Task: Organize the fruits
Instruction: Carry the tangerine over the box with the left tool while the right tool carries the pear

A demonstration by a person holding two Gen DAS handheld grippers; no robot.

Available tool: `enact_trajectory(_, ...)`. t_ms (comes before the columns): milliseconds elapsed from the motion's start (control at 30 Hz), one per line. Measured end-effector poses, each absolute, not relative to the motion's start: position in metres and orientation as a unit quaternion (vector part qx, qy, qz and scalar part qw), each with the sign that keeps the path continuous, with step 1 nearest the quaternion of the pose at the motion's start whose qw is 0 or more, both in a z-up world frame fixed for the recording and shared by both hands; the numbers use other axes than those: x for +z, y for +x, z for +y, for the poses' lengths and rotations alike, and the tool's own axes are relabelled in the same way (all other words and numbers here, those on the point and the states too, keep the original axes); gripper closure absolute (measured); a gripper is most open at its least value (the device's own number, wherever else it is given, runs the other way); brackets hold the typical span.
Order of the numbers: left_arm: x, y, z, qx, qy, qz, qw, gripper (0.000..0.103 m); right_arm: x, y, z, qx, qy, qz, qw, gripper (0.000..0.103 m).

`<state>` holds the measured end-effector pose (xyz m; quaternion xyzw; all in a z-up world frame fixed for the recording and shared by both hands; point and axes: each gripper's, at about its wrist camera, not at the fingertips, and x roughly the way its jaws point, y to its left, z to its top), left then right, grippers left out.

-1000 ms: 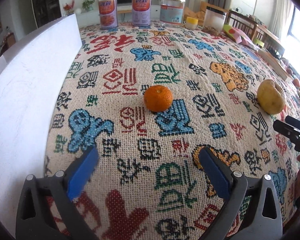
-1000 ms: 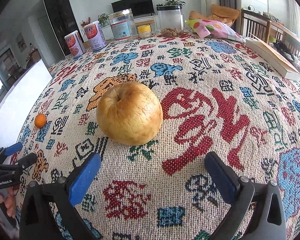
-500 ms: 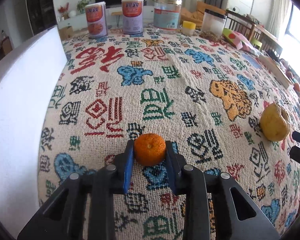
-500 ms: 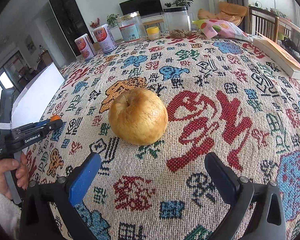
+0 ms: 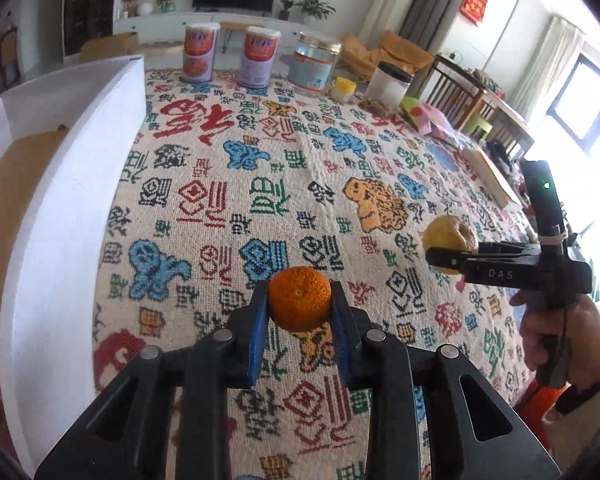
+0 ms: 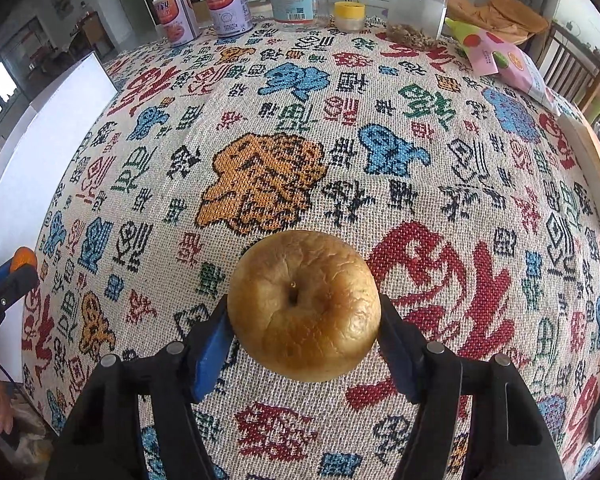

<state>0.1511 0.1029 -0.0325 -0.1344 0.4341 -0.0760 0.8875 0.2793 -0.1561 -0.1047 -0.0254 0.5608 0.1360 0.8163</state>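
My left gripper (image 5: 299,305) is clamped tight on the small orange (image 5: 299,303), blue pads against both its sides, above the patterned cloth (image 5: 260,184); my right gripper (image 6: 304,330) is closing, its fingers touching the wrinkled yellow apple (image 6: 304,306) between them.

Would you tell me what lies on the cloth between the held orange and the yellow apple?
Nothing but bare patterned tablecloth: in the left wrist view no object sits between the orange and the yellow apple.
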Motion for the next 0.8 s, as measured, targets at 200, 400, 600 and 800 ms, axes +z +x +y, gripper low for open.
enact_trajectory(200, 0.07, 0.08, 0.16, -0.104, -0.176, 0.361, 0.91, 0.074, -0.03, 0.248, -0.094, 0.257, 0.034, 0.511, 0.819, 0.035)
enact_trajectory(400, 0.089, 0.075, 0.28, 0.044, -0.195, 0.357, 0.912, 0.074, 0.036, 0.227, 0.058, 0.423, 0.026, 0.471, 0.774, 0.035)
enact_trajectory(600, 0.004, 0.101, 0.388, 0.172, -0.231, 0.44, 0.85, 0.074, 0.016, 0.216, 0.215, 0.486, -0.06, 0.494, 0.718, 0.035)
enact_trajectory(800, -0.068, 0.122, 0.442, 0.199, -0.3, 0.519, 0.776, 0.073, -0.044, 0.212, 0.311, 0.467, -0.187, 0.52, 0.69, 0.035)
